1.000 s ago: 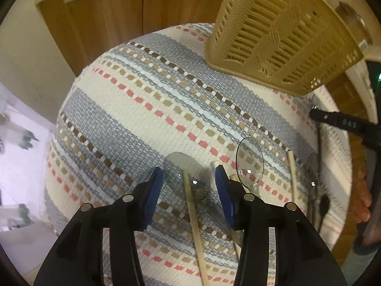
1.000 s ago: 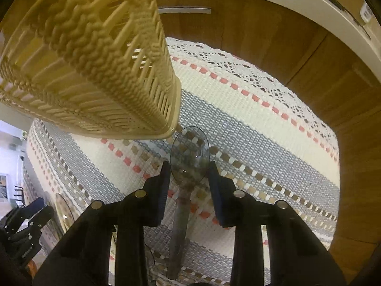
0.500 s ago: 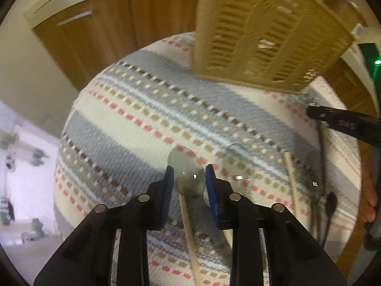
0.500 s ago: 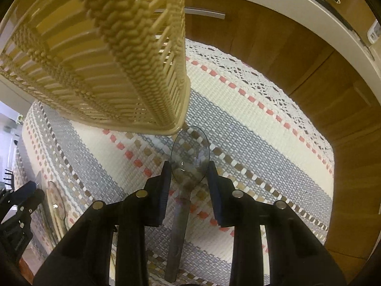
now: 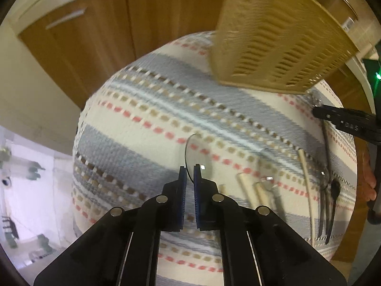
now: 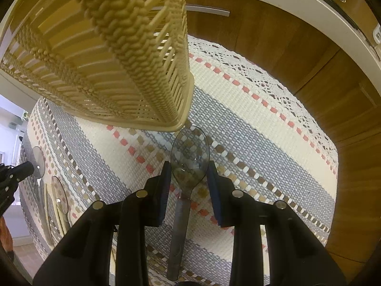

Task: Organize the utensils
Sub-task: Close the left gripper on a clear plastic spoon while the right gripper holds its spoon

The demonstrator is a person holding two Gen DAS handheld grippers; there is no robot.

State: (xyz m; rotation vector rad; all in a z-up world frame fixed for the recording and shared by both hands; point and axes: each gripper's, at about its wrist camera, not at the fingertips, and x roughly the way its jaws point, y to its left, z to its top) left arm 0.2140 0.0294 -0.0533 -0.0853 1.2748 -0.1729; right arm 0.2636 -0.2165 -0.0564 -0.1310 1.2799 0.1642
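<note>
My left gripper (image 5: 188, 174) is shut on a clear spoon (image 5: 190, 158), gripping the bowl edge-on and holding it above the striped cloth. My right gripper (image 6: 189, 178) is shut on a smoky clear spoon (image 6: 190, 157) at the sides of its bowl, its grey handle running back under the fingers. The spoon's tip is just below the corner of the tan woven basket (image 6: 114, 47), which also shows in the left wrist view (image 5: 281, 43). More utensils with pale wooden handles (image 5: 307, 181) and dark cutlery (image 5: 329, 190) lie on the cloth to the right.
The striped woven cloth (image 5: 147, 109) covers the table (image 6: 262, 128). Wooden cabinet doors (image 5: 114, 35) stand behind it. The right gripper's finger (image 5: 345, 121) reaches in at the right of the left wrist view. Two clear spoons (image 6: 59, 195) lie at far left.
My left gripper closed on the clear spoon and lifted it, turning it edge-on. My right gripper kept its spoon and moved slightly closer to the basket corner.
</note>
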